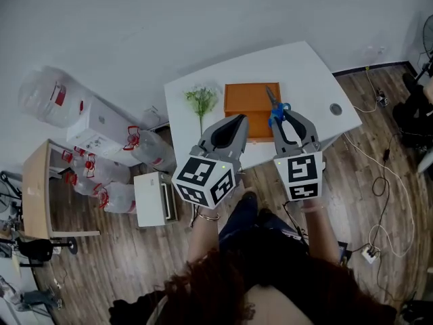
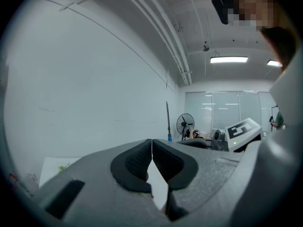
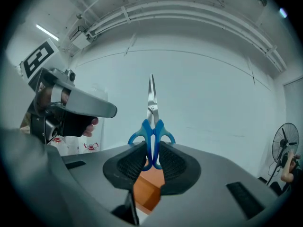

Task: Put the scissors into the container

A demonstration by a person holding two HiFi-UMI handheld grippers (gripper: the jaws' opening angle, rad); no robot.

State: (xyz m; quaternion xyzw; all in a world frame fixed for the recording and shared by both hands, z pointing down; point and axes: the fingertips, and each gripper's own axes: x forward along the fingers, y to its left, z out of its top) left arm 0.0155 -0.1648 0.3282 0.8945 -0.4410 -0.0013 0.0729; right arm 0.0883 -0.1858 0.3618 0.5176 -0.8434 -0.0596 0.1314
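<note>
Blue-handled scissors (image 3: 151, 126) stand upright with their blades pointing up, and my right gripper (image 3: 151, 157) is shut on their handles. In the head view the scissors (image 1: 276, 108) hang over the right edge of the orange container (image 1: 247, 107) on the white table (image 1: 318, 80), held by the right gripper (image 1: 279, 117). A corner of the orange container (image 3: 147, 188) shows below the jaws in the right gripper view. My left gripper (image 1: 238, 119) is over the container's near left part. Its pads (image 2: 137, 162) meet, with nothing between them, in the left gripper view (image 2: 151, 145).
A small green plant (image 1: 201, 100) lies on the table left of the container. A round hole (image 1: 336, 109) is at the table's right. Water jugs (image 1: 101, 175), a white box (image 1: 154, 198) and a wooden side table (image 1: 37, 188) stand on the floor to the left; cables (image 1: 379, 181) lie at right.
</note>
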